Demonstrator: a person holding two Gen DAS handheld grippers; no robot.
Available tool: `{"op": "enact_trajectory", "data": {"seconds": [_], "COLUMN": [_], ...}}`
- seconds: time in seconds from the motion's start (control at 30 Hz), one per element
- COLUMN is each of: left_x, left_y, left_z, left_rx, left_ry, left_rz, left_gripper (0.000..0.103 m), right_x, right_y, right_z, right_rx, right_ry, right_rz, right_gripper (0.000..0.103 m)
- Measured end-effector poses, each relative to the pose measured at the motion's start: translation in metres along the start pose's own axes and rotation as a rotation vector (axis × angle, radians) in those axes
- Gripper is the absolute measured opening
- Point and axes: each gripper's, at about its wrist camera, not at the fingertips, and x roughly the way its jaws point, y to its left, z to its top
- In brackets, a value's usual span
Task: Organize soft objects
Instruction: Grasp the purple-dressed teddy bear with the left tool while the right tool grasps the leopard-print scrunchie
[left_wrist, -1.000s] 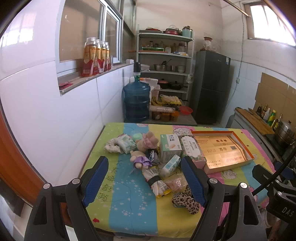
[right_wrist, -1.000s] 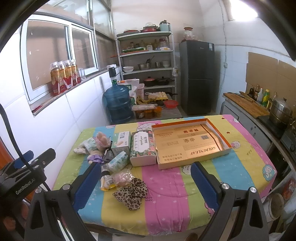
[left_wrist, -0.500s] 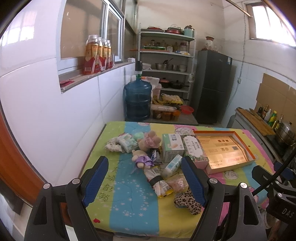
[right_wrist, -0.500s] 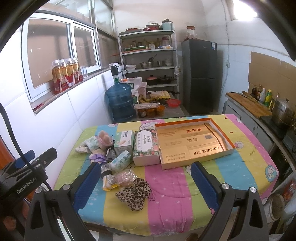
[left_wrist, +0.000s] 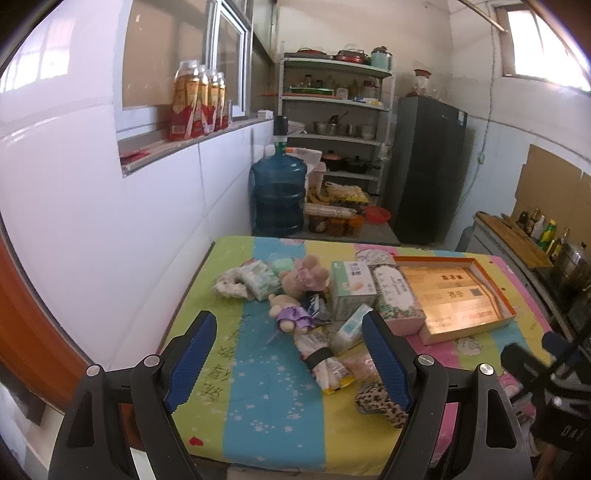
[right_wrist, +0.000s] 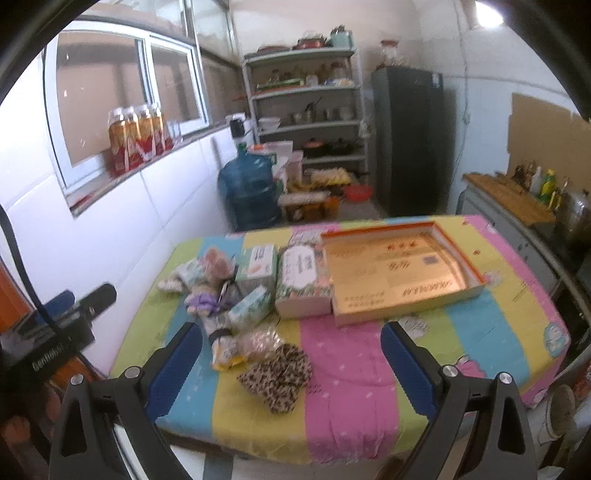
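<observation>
- The left tongs (left_wrist: 288, 352) are hovering above the near edge of the desk (left_wrist: 273, 402), spread wide and holding nothing.
- The right tongs (right_wrist: 291, 363) are likewise hanging over the near edge, spread wide with nothing between them.
- The soft things are lying in a loose heap on the left half of the desk, on its striped cloth.
- A pink plush (left_wrist: 304, 275) is sitting at the back of the heap, with a purple doll (left_wrist: 290, 314) lying just in front of it.
- A leopard cloth (right_wrist: 277, 376) is lying nearest the front edge, touching a clear bag (right_wrist: 258, 341) behind it.
- A banded packet (left_wrist: 323, 360) is lying between the doll and the leopard cloth.
- A tissue pack (left_wrist: 351, 326) is leaning against a green box (left_wrist: 351, 290), which is standing upright beside a floral box (left_wrist: 395, 295).
- Two more wrapped packs (left_wrist: 258, 278) are lying at the left of the heap, near the wall.
- An open gold tray (right_wrist: 399, 278) with an orange rim is sitting on the right, touching the floral box, with nothing in it.
- A blue water jug (left_wrist: 277, 195) is standing on the floor behind the desk.
</observation>
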Motion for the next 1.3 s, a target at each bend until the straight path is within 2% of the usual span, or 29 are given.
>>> {"op": "enact_trajectory", "data": {"seconds": [0.23, 0.37, 0.5, 0.57, 0.63, 0.67, 0.73, 0.9, 1.03, 1.2, 1.3], "left_x": [0.025, 0.039, 0.062, 0.072, 0.088, 0.1, 0.115, 0.137, 0.164, 0.208, 0.232], "left_y": [0.025, 0.031, 0.036, 0.041, 0.044, 0.046, 0.046, 0.048, 0.046, 0.042, 0.041], "left_z": [-0.013, -0.021, -0.03, -0.034, -0.037, -0.038, -0.041, -0.043, -0.029, -0.01, -0.006], "left_rx": [-0.042, -0.03, -0.032, -0.051, -0.065, -0.066, -0.082, -0.089, -0.091, -0.079, -0.076], "left_ry": [0.047, 0.065, 0.104, 0.119, 0.157, 0.21, 0.264, 0.19, 0.205, 0.233, 0.268], "left_rz": [0.013, 0.029, 0.071, 0.048, -0.018, -0.064, -0.078, -0.067, -0.135, -0.122, -0.125], "left_gripper": [0.082, 0.082, 0.083, 0.083, 0.083, 0.083, 0.083, 0.083, 0.083, 0.082, 0.082], "right_x": [0.043, 0.068, 0.098, 0.114, 0.126, 0.132, 0.141, 0.155, 0.165, 0.172, 0.178], "right_y": [0.004, 0.006, 0.009, 0.01, 0.011, 0.011, 0.012, 0.012, 0.01, 0.01, 0.009], "right_z": [-0.029, -0.043, -0.052, -0.056, -0.059, -0.061, -0.063, -0.07, -0.076, -0.077, -0.078], "right_rx": [-0.048, -0.069, -0.107, -0.128, -0.136, -0.139, -0.141, -0.147, -0.134, -0.136, -0.125], "right_ry": [0.124, 0.156, 0.181, 0.196, 0.205, 0.209, 0.218, 0.227, 0.242, 0.244, 0.254], "right_rz": [0.066, 0.098, 0.093, 0.083, 0.089, 0.091, 0.097, 0.092, 0.075, 0.067, 0.07], "right_gripper": [0.098, 0.098, 0.098, 0.098, 0.098, 0.098, 0.098, 0.098, 0.098, 0.098, 0.092]}}
